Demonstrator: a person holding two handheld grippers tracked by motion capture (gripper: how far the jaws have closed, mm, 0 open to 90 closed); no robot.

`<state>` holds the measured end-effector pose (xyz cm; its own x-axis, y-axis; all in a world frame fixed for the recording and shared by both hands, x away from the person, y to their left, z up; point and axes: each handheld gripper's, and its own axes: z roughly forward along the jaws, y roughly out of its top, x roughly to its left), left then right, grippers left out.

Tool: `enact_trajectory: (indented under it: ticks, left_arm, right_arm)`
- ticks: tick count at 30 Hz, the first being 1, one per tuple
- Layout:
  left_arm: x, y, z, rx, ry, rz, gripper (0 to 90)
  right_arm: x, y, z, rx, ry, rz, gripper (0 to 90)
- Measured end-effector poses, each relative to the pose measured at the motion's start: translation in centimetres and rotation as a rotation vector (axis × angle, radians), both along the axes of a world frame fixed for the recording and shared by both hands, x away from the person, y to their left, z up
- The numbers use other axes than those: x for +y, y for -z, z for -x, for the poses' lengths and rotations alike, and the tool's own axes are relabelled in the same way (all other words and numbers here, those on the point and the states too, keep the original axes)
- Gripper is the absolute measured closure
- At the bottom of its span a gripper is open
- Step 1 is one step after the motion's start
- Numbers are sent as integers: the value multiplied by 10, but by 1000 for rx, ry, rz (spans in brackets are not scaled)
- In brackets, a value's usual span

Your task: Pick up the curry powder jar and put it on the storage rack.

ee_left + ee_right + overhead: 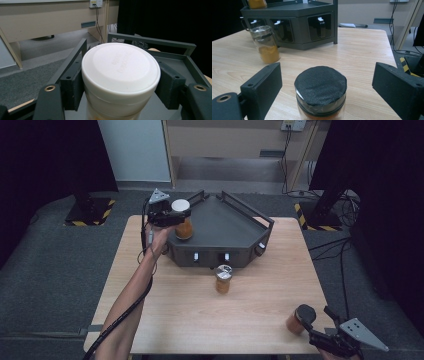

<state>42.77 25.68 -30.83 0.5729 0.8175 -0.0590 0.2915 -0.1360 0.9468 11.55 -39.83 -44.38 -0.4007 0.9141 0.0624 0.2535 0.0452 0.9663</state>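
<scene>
- Left gripper (pixel 176 216) at far left of the dark rack (pixel 235 227), pinching the white-lidded jar (pixel 182 220) just under its lid; in the left gripper view both jaw pads press the white-lidded jar (pixel 120 82) from either side.
- White-lidded jar stands upright, long axis vertical, lid facing up, orange contents below. It sits over the rack's top surface near the rack's left edge; can't tell whether its base touches the surface.
- Left forearm (pixel 132 295) reaches in from the near left edge of the table (pixel 200 320), cable trailing along it.
- Right gripper (pixel 306 322) at the near right corner of the table, jaws spread wide around the black-lidded jar (pixel 300 319); in the right gripper view the pads stand clear of the black-lidded jar (pixel 320 92) on both sides, not touching.
- Black-lidded jar upright on the table, long axis vertical, lid up, orange fill visible under the lid.
- Third jar (pixel 223 279) with a clear shiny top stands upright mid-table, just in front of the rack's near face, well apart from both grippers; in the right gripper view the third jar (pixel 265 45) sits at the far left, partly filled with orange powder.
- Rack is a dark angular box with low rails around its top and slots on its near face; it sits at the far middle of the table.
</scene>
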Motion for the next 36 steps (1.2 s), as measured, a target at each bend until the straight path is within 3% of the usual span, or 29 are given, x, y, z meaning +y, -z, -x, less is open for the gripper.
enact_trajectory:
  ticks: [26,30,32,36]
  left_arm:
    - [0,4,-1,-2,4,4,318]
    - [-1,-2,2,-18,-21,10,213]
    - [0,-6,1,-13,-18,26,168]
    - [1,-17,1,-20,-11,18,113]
  right_arm:
    - [0,0,0,0,-3,-2,91]
    - [0,0,0,1,-3,-3,91]
    - [0,0,0,0,-3,-2,91]
    - [1,0,0,-1,-3,-3,91]
